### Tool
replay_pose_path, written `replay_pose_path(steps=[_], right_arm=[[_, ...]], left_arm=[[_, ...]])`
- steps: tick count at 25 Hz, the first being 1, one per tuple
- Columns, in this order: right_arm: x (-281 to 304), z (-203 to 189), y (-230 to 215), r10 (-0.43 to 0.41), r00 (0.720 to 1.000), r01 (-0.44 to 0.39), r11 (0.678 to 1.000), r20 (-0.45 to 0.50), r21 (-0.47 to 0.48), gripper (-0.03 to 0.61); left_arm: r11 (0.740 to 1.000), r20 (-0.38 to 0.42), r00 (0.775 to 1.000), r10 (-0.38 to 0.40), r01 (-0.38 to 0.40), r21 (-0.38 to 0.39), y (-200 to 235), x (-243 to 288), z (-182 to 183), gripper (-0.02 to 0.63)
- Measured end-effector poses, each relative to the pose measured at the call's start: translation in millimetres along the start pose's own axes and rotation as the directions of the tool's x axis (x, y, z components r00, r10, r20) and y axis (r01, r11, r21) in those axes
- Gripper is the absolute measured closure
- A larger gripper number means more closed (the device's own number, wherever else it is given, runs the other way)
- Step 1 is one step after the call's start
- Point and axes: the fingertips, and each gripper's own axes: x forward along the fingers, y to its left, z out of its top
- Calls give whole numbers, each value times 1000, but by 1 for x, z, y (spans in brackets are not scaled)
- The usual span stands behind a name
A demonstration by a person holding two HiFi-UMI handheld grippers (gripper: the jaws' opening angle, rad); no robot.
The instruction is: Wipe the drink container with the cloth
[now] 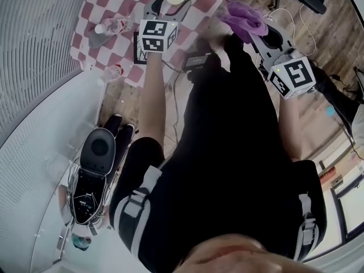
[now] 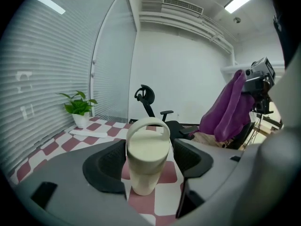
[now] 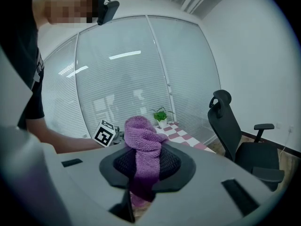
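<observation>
Nothing here you can actually read, tbh. Your left marker cube [image 1: 158,36] and right marker cube [image 1: 293,75] only show black-and-white square patterns, no letters or digits. Any print on the plastic bottle [image 1: 114,26] is too small to tell.

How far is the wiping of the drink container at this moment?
Done: the right hand-held gripper is shut on the purple cloth. In hand: the left hand-held gripper stands open around the cream drink container on the checked table. Left, it seems: gripping it and the wiping; the cloth does not touch it.
</observation>
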Motion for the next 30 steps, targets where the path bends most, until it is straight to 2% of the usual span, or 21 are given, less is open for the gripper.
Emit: replay_pose_path(steps=[9, 18, 24, 30], right_arm=[[0, 5, 1, -2, 1000, 3, 1000, 9, -9, 489], [0, 6, -4, -6, 1000, 7, 1000, 11, -16, 489], [-1, 10, 2, 12, 1000, -12, 1000, 15, -15, 489], [6, 4, 14, 70, 998, -70, 997, 9, -19, 486]], left_arm=[[999, -15, 1000, 28, -27, 23, 6, 0, -1, 308], [1000, -41, 999, 18, -18, 3, 5, 1, -5, 311], [988, -48, 999, -17, 9, -152, 0, -3, 1, 313], [940, -45, 999, -30, 13, -340, 3, -7, -3, 313]])
